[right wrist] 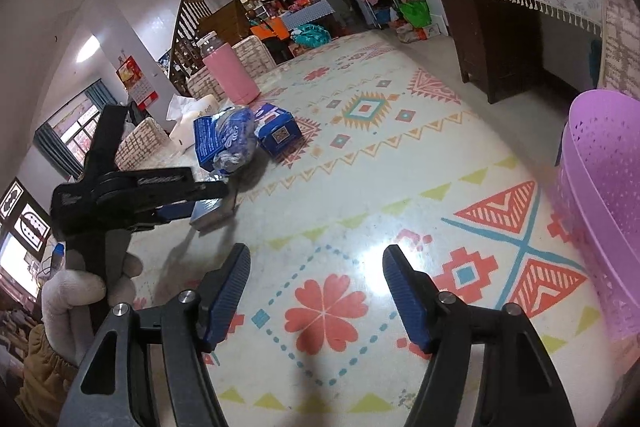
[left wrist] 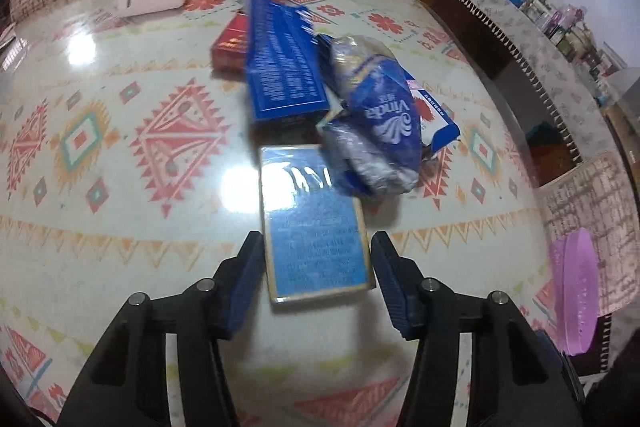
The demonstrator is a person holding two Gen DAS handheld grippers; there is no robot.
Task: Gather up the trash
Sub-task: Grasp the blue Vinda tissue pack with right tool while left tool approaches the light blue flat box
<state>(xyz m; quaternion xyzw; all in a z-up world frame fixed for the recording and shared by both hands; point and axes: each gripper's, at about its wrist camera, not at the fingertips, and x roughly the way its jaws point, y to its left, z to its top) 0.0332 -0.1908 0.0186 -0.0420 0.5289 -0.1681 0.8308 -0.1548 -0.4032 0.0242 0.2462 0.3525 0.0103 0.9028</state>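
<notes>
So the left gripper (left wrist: 318,281) is down over a flat blue packet with a pale border (left wrist: 316,239) lying on the patterned glossy tabletop (left wrist: 120,187). The packet sits right between the blue pads; the left pad looks to be against its edge, while the right pad stands just beside it, not clamped. Behind it lie a crumpled blue Vinda wrapper (left wrist: 380,123) and a long blue carton (left wrist: 280,63). The right gripper (right wrist: 316,291) hangs wide and empty near the purple perforated plastic basket (right wrist: 600,195).
</notes>
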